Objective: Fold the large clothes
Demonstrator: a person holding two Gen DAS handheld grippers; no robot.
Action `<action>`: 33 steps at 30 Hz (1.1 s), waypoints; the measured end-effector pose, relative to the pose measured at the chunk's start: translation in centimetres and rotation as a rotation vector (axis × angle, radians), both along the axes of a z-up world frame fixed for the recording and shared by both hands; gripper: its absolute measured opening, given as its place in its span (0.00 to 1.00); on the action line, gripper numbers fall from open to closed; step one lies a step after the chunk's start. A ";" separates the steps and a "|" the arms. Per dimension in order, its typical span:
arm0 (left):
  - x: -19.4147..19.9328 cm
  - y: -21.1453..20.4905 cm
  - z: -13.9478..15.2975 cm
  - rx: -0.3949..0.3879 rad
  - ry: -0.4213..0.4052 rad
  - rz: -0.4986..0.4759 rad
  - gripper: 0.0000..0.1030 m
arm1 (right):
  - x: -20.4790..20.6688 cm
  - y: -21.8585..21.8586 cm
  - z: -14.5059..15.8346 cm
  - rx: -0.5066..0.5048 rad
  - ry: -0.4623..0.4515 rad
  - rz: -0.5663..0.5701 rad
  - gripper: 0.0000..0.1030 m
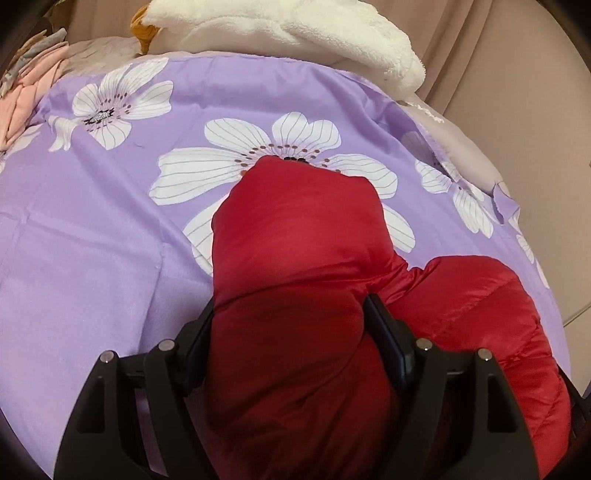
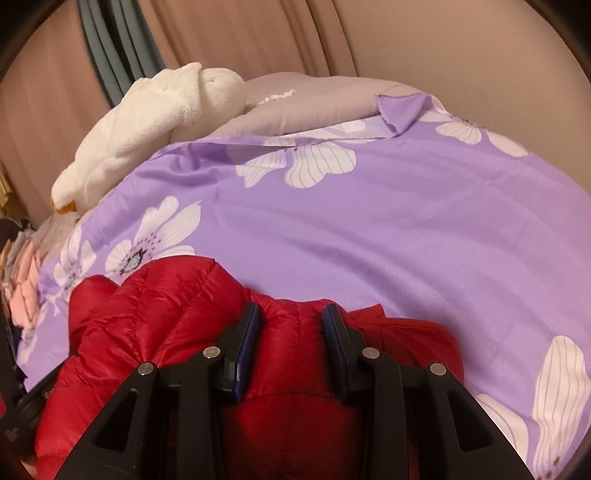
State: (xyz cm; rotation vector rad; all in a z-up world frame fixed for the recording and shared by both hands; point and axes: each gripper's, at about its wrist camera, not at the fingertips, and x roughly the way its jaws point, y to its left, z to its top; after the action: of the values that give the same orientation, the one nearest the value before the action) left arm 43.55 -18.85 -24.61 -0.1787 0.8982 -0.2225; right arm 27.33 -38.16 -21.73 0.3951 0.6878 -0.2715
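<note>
Covering the bed is a big purple sheet (image 1: 110, 229) with white flowers on it. In the left view it fills the picture from 9 o'clock to 2 o'clock.

A puffy red coat (image 1: 295, 258) lies on the sheet. In the left view it runs from the middle down to 6 o'clock, with another puffy part at 4 o'clock. In the right view the coat (image 2: 155, 314) sits low, from 8 o'clock to 5 o'clock.

A soft white toy (image 1: 295, 33) rests at 12 o'clock in the left view, at the far edge of the sheet. Some pink cloth (image 1: 26, 92) is bunched at 10 o'clock.

The left claw (image 1: 291, 314) is wide, with a fat roll of coat filling the gap and touching both fingers. The right claw (image 2: 291, 325) is closer together and pinches a fold of coat.
</note>
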 end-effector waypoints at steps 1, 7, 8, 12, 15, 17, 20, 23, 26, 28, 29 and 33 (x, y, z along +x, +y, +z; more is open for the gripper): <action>0.0 -0.1 0.1 0.009 -0.002 0.000 0.74 | -0.1 0.0 0.0 0.000 -0.001 0.000 0.33; 0.1 -0.1 0.2 0.017 0.007 0.003 0.74 | 0.0 0.0 -0.1 0.003 0.003 -0.001 0.33; 0.1 -0.1 0.4 0.020 0.007 0.001 0.74 | 0.1 0.0 0.1 -0.002 0.009 -0.001 0.33; -1.7 0.5 3.2 0.061 -0.067 0.023 0.66 | -0.6 0.2 1.3 -0.010 0.023 0.007 0.34; -3.6 0.7 6.4 0.064 -0.096 0.005 0.59 | -2.6 -0.1 3.2 0.017 0.010 0.008 0.39; -4.6 0.6 8.4 0.060 -0.086 -0.010 0.57 | -4.2 -0.4 4.6 0.055 -0.010 -0.003 0.47; -7.2 0.9 10.9 -0.050 -0.129 -0.038 0.58 | -6.3 -0.5 6.5 0.082 -0.057 0.004 0.49; -9.4 -1.2 9.6 0.016 -0.121 -0.098 0.61 | -7.1 0.2 6.5 0.039 -0.067 0.021 0.49; -9.8 -2.9 5.4 0.116 -0.107 -0.097 0.62 | -6.5 0.7 3.6 0.022 -0.010 0.030 0.49; -10.1 -2.2 4.0 0.060 -0.132 -0.064 0.63 | -6.8 0.3 1.4 0.056 -0.054 0.039 0.51; -10.1 -2.0 3.5 0.035 -0.136 -0.049 0.63 | -7.0 0.0 0.7 0.072 -0.077 0.038 0.51; -10.0 -3.9 2.8 0.143 -0.196 -0.041 0.63 | -6.8 0.5 -0.8 0.027 -0.096 0.016 0.51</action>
State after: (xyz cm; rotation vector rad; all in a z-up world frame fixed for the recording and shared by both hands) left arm 33.55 -22.75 -21.86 -0.0047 0.7198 -0.2091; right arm 20.54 -37.69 -22.48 0.4254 0.6009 -0.2268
